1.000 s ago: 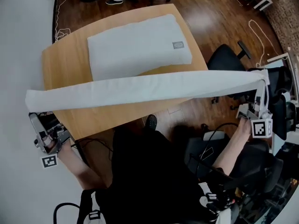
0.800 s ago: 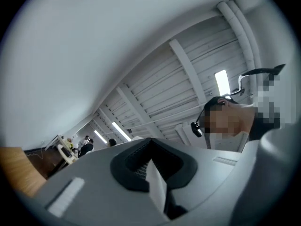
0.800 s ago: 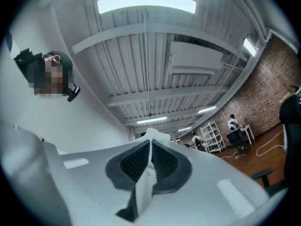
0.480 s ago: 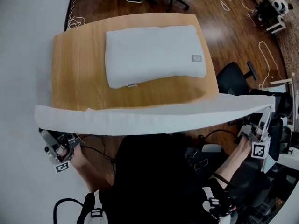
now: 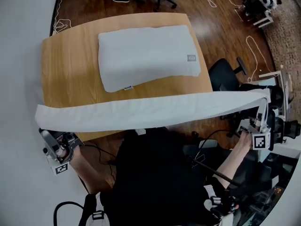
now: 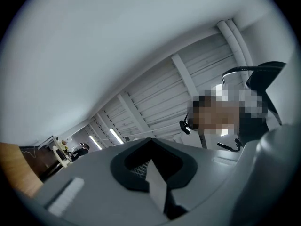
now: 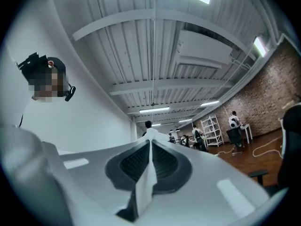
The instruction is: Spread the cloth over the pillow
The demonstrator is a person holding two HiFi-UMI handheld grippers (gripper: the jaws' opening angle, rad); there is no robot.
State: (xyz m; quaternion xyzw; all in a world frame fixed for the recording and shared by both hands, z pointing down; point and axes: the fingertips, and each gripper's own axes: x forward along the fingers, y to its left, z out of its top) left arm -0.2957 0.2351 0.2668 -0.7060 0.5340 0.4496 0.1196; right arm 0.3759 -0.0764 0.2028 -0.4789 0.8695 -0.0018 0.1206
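**A:** Where is the cloth hanging?

**B:** It is stretching taut in the air above the near edge of the table, short of the pillow lying farther back. The left gripper and right gripper are each pinching one end, jaws closed on it.

**A:** And doing this well?

**B:** I'd say by carrying both ends forward level, then lowering the cloth centred over the pillow before releasing.
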